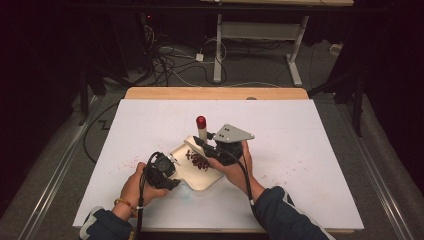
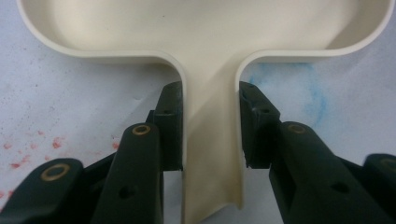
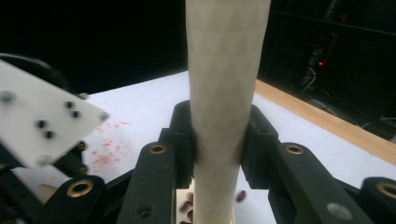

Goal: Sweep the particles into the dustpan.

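The cream dustpan (image 1: 196, 176) is held flat on the tabletop (image 1: 300, 165) by its handle, clamped in the left tool (image 1: 172, 161), while the upright cream brush handle (image 3: 224, 102), gripped by the right tool (image 1: 204, 145), is kept over the red beans (image 1: 199, 160) lying in the pan, nearest the right hand (image 1: 235, 167).

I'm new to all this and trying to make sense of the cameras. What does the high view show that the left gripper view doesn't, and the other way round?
The high view alone: both hands, the right gripper holding a red-capped stick, dark beans in the dish, and the whole table.

The left gripper view alone: its jaws closed on the two sides of the dish's handle, and a faint blue stain beside it.

Both: the cream dish, the left gripper, red specks on white tabletop.
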`<act>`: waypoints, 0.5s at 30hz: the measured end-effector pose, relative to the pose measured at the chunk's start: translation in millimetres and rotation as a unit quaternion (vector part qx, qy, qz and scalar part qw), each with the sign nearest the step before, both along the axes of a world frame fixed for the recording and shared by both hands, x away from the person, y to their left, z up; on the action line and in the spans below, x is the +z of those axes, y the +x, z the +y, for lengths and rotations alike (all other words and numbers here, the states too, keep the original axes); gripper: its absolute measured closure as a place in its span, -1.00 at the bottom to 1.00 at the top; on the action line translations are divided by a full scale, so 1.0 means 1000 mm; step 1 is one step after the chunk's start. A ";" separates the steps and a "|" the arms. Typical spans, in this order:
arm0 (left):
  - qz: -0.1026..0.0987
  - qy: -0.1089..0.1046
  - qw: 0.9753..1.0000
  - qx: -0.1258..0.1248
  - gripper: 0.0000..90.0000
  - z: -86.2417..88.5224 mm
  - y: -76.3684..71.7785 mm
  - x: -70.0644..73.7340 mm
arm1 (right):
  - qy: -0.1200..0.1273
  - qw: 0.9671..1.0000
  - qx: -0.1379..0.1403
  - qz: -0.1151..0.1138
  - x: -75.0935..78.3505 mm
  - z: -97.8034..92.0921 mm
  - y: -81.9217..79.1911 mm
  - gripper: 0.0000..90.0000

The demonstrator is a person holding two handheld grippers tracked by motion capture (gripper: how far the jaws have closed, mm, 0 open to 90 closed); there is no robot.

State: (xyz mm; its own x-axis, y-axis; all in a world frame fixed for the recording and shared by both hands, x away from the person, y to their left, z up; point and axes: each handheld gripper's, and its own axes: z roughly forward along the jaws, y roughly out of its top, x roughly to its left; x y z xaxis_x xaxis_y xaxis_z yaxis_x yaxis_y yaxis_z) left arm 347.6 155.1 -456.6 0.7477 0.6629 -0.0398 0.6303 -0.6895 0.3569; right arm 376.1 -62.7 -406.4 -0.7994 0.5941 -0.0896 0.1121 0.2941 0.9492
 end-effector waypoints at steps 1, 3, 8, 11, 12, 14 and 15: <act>-0.001 0.002 1.000 -0.001 0.43 0.000 0.000 0.000 | -0.001 1.000 0.005 -0.003 0.002 0.005 -0.005 0.57; -0.002 0.003 1.000 -0.002 0.43 0.000 0.000 0.000 | -0.004 1.000 0.009 -0.007 0.002 0.008 -0.008 0.57; 0.000 0.000 1.000 -0.001 0.43 0.000 0.000 0.000 | -0.014 0.999 0.002 -0.031 0.007 0.010 -0.011 0.57; 0.000 0.001 1.000 -0.003 0.43 0.001 0.000 0.000 | -0.013 0.999 -0.004 -0.042 0.012 0.006 -0.010 0.57; -0.001 0.001 1.000 -0.003 0.43 0.001 0.000 0.000 | -0.002 0.999 -0.012 -0.047 0.020 0.000 -0.008 0.57; 0.001 0.001 1.000 -0.005 0.43 0.002 0.001 0.000 | 0.003 0.998 -0.019 -0.056 0.028 -0.008 -0.006 0.57; 0.001 0.000 1.000 -0.005 0.43 0.002 0.001 -0.001 | 0.003 0.998 -0.019 -0.056 0.028 -0.008 -0.006 0.57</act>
